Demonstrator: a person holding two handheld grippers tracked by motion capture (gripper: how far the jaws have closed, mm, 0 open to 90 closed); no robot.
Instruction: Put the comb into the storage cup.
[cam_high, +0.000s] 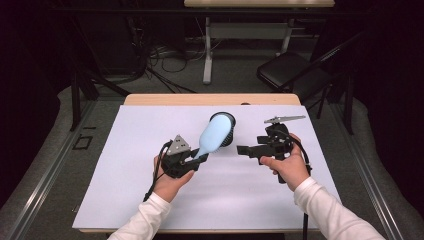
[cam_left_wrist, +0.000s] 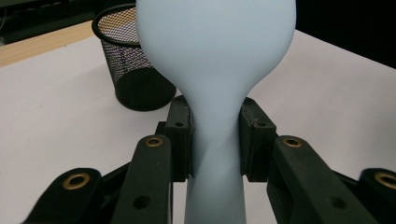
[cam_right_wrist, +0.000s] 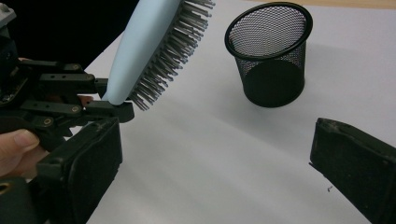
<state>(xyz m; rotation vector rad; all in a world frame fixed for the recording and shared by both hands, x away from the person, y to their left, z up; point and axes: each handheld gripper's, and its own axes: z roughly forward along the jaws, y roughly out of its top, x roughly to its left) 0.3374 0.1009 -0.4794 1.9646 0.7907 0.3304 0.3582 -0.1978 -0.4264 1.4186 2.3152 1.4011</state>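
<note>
In the high view, the left gripper (cam_high: 196, 159) holds a pale blue hairbrush (cam_high: 215, 135) by its handle, and the head rises over the white table sheet (cam_high: 150, 200). The brush hides most of the black mesh cup (cam_high: 229, 131) behind it. The right gripper (cam_high: 243, 150) points toward the brush with nothing in it; how wide its jaws stand is hard to see here.

In the left gripper view, both pads (cam_left_wrist: 180, 140) press the narrow neck of the brush, and the head is cut off at the top.

In the right gripper view, the jaws stand wide apart and empty. The bristles (cam_right_wrist: 163, 70) face the cup. No writing or brand can be read.
</note>
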